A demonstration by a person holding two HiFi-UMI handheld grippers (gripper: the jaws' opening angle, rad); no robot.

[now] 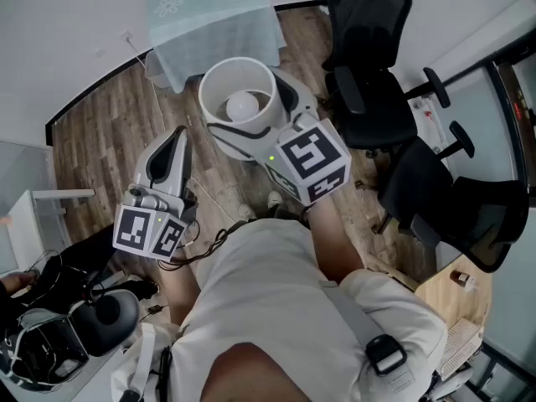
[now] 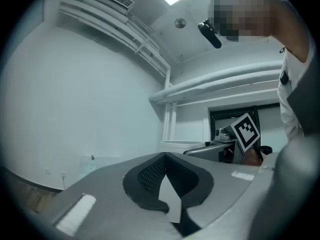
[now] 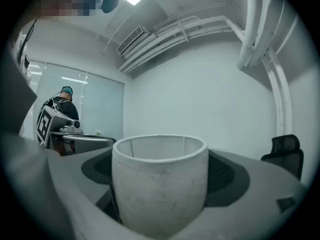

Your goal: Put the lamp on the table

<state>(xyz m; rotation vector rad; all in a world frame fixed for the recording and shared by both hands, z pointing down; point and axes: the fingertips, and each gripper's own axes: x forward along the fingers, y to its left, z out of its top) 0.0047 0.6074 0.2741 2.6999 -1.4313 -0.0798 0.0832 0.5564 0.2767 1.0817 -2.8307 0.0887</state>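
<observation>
We hold the lamp (image 3: 159, 184) in our right gripper (image 1: 255, 120), jaws wide around it. It stands upright in the air, open end up, bulb (image 1: 243, 105) inside, near the table (image 1: 209, 15). Our left gripper (image 1: 178, 136) is closed and empty. Below are a wood floor (image 1: 100, 149) and 2 black chairs (image 1: 368, 74).
</observation>
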